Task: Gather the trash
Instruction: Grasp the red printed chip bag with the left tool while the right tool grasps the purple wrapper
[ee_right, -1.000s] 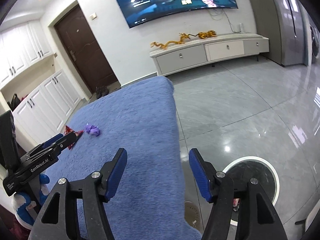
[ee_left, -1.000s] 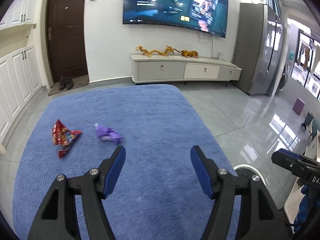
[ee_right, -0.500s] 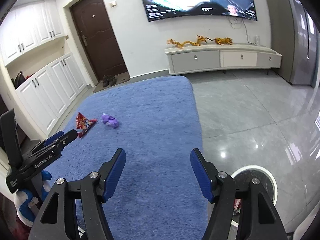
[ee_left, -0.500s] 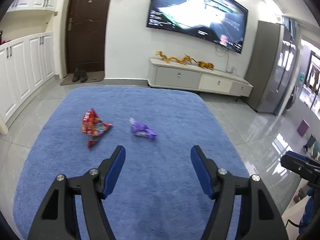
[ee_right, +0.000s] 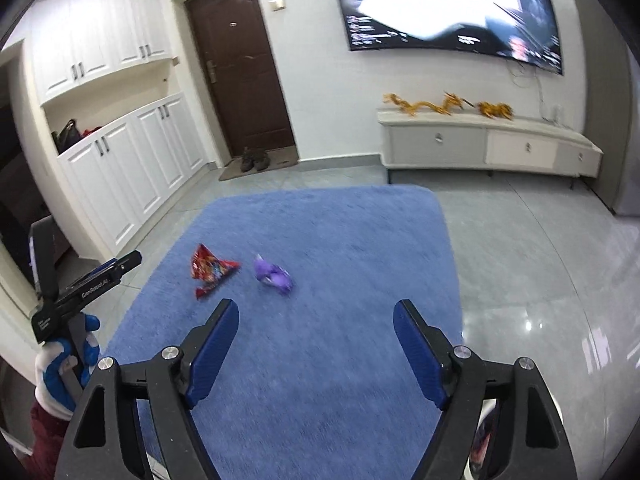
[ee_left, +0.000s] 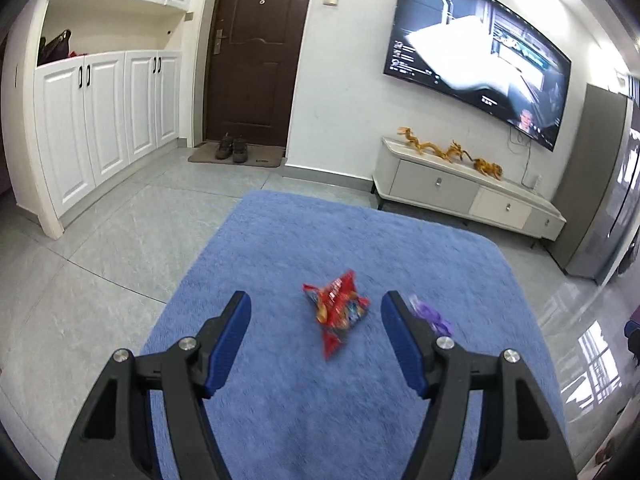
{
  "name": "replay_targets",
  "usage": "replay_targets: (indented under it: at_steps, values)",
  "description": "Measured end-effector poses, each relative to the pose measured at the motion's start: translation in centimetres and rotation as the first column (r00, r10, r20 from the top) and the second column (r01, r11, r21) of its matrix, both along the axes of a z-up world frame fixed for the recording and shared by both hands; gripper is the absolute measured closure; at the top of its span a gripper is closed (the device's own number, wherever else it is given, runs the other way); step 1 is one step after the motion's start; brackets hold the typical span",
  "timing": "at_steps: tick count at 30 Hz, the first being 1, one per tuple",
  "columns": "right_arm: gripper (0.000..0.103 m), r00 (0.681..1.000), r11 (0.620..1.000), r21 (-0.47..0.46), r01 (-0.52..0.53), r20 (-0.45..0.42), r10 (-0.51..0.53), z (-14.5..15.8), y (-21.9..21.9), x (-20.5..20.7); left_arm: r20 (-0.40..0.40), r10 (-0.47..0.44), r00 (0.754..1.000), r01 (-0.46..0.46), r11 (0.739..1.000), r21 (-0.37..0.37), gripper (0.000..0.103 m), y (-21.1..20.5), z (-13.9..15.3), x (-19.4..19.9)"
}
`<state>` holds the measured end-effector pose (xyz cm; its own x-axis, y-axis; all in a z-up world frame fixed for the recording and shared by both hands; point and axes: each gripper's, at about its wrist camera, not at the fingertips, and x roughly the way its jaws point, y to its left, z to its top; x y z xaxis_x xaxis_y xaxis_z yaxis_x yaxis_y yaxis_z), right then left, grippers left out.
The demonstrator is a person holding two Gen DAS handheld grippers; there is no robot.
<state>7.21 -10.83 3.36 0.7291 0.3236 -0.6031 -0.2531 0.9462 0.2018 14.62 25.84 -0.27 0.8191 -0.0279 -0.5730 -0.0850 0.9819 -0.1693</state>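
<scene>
Trash lies on the blue rug (ee_left: 280, 248) in two pieces: a red snack wrapper (ee_left: 338, 312), crinkled and glossy with a pinched tail, and just to its right a purple wrapper (ee_right: 273, 274), crumpled into a small wad. They sit near each other but apart, toward the rug's left-middle as seen from the right wrist.

The left gripper (ee_left: 316, 340) is held low over the rug, tipped forward and down, its jaws spread wide and empty — the red wrapper shows in the gap between its blue ribbed pads (ee_left: 230, 338), farther along the pile. In that view the purple wrapper is half hidden behind the right-hand finger.

The right gripper (ee_right: 316, 348) hangs over the rug's near part, also spread wide with nothing in it, both wrappers ahead and to its left. From its camera the left tool shows at the side, gripped in a white-and-blue gloved hand (ee_right: 66, 364).

The rug is plush and short-piled with rounded corners, on glossy grey floor tiles (ee_right: 540, 264).
</scene>
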Motion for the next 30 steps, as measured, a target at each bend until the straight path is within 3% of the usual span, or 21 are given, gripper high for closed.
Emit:
replay_targets:
  at_steps: [7, 22, 30]
  values:
    - [0.025, 0.996, 0.996, -0.029, -0.087, 0.006, 0.087, -0.6, 4.2, 4.8, -0.071, -0.059, 0.996, 0.053, 0.996, -0.077, 0.037, 0.6, -2.6, 4.3]
    - [0.027, 0.962, 0.978, -0.012, -0.206, -0.186, 0.201, -10.7, 10.8, 15.6, -0.217, -0.116, 0.969, 0.087, 0.986, -0.142, 0.037, -0.4, -10.9, 13.5]
    - [0.044, 0.949, 0.975, -0.008, -0.223, -0.231, 0.215, -14.0, 12.6, 18.3, -0.207, -0.137, 0.969, 0.102, 0.980, -0.173, 0.038, -0.3, -12.4, 13.9]
